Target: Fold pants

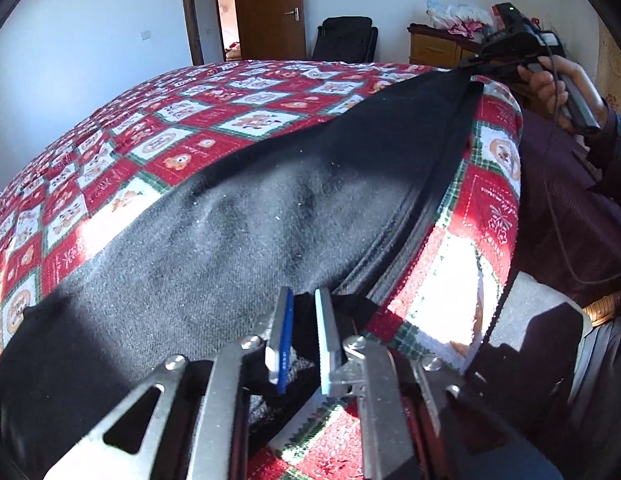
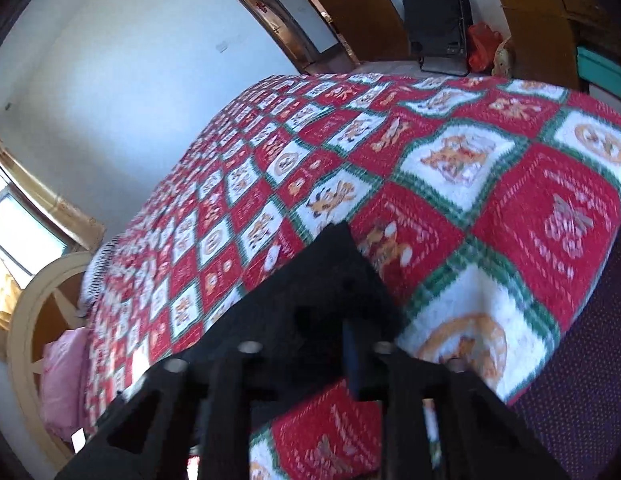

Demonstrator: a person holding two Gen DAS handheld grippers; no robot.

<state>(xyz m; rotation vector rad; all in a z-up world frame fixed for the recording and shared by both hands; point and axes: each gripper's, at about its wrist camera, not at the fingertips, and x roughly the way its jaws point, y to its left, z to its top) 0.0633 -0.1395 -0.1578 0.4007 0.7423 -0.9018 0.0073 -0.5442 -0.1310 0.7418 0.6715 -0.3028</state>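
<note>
Black pants (image 1: 238,216) spread along the near edge of the bed, on the red-and-white quilt (image 1: 198,116); one long dark band running from the near end to the far corner. Thick folded edge, waistband or seam, lying along the quilt's rim side.

Left gripper (image 1: 304,312) at the near end: jaws drawn nearly together, a bunch of black cloth pinched between the blue and the pale pad. Closed on the pants.

Right gripper (image 1: 476,62) seen at the far end in the left view, held in a hand (image 1: 550,80); black cloth running straight up into its tips. In its own blurred view, right gripper (image 2: 352,320) in shadow, black cloth (image 2: 322,280) bunched over and between the fingers. Narrow gap, fabric inside: judged closed on the pants.

Handling, judged: soft, limp, fleecy or brushed weave, grey lint showing in sunlight. Moderately weighty for cloth, no stiffness; sagging expected between the two holds unless kept taut. Not fragile, not slippery; nap likely to drag on the quilt and pull it along. Best hold at the thick edge or hem corners, several layers pinched together, since a single layer may slide out. Lift clear of the quilt before carrying one end over the other.
</note>
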